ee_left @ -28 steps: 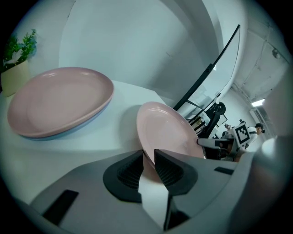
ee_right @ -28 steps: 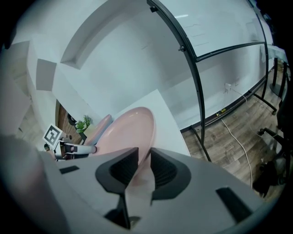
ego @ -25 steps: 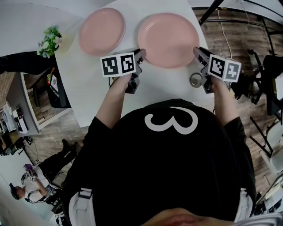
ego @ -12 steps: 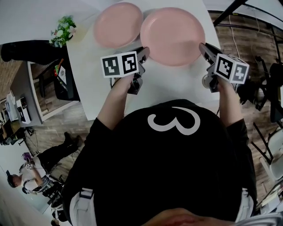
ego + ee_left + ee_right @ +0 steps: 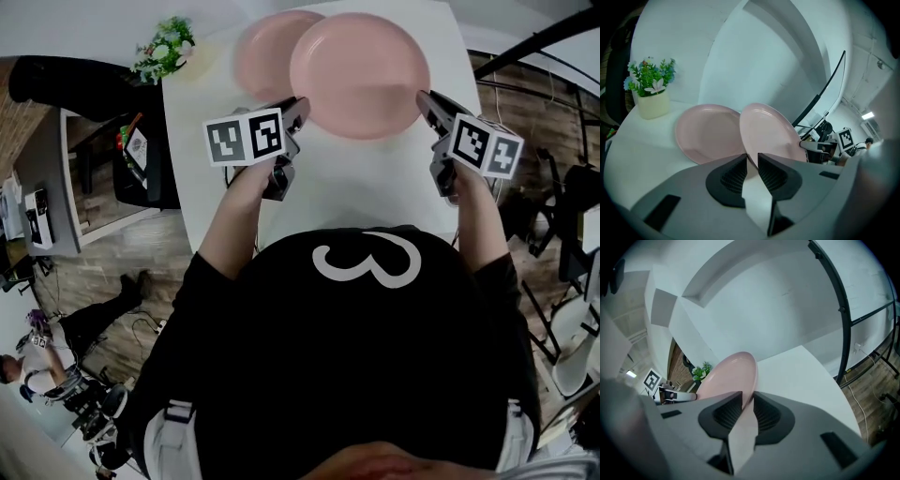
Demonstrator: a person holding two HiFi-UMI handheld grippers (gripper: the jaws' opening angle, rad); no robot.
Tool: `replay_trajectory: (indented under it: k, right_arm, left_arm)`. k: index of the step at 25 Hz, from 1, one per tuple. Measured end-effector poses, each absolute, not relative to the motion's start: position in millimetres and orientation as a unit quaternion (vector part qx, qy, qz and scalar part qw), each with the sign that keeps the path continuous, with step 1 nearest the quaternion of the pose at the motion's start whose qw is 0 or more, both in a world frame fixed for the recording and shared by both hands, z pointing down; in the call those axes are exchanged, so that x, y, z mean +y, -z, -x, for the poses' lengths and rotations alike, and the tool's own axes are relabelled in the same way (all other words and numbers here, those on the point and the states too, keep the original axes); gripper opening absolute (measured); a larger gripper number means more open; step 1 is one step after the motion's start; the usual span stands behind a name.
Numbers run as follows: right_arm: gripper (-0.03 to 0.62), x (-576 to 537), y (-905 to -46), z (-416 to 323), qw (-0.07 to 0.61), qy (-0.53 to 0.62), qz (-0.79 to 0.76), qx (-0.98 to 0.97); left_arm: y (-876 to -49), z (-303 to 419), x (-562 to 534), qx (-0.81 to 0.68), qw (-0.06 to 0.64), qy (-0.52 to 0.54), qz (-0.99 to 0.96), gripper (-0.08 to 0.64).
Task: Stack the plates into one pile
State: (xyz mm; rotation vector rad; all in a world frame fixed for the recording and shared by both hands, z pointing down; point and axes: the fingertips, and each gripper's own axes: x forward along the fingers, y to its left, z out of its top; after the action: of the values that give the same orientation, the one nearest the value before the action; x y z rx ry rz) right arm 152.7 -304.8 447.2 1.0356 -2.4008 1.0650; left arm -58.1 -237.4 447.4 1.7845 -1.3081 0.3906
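Observation:
Two pink plates are in view. The larger plate (image 5: 361, 75) hangs above the white table (image 5: 375, 187), gripped at opposite rims. My left gripper (image 5: 302, 108) is shut on its left edge and my right gripper (image 5: 422, 101) is shut on its right edge. In the left gripper view the held plate (image 5: 771, 133) tilts up from between the jaws of the left gripper (image 5: 752, 161), partly covering the second plate (image 5: 705, 131), which lies flat on the table. In the right gripper view the held plate's rim (image 5: 729, 376) sits between the ribbed pads of the right gripper (image 5: 747, 401). From the head view the second plate (image 5: 267, 47) shows only in part, behind the held one.
A small potted plant (image 5: 164, 52) stands at the table's far left corner, close to the lying plate. Table edges run close on the left and right, with wooden floor, black frames and chairs (image 5: 553, 234) beyond. Another person (image 5: 37, 375) stands at lower left.
Both grippers have lifted the large plate off the table and carried it left. It lay beside the other plate before and now overlaps it.

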Motion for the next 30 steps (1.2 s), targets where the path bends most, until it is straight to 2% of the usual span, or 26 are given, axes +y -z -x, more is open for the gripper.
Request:
replay_trajectory:
  k: [12,30]
  right_arm:
    - [0.089,-328.4,-424.9,-66.2,0.182,-0.346,-0.331,-0.859]
    - [0.089,-354.9,-455.2,1.8,0.217,-0.348,-0.31,-0.858]
  left_arm:
    - [-434.1,137.3,-241.4,-0.559,0.433,-0.113,-0.698,0.084]
    - [-460.8,200.0,-255.8,-0.583,0.445,-0.108,-0.671,0.086]
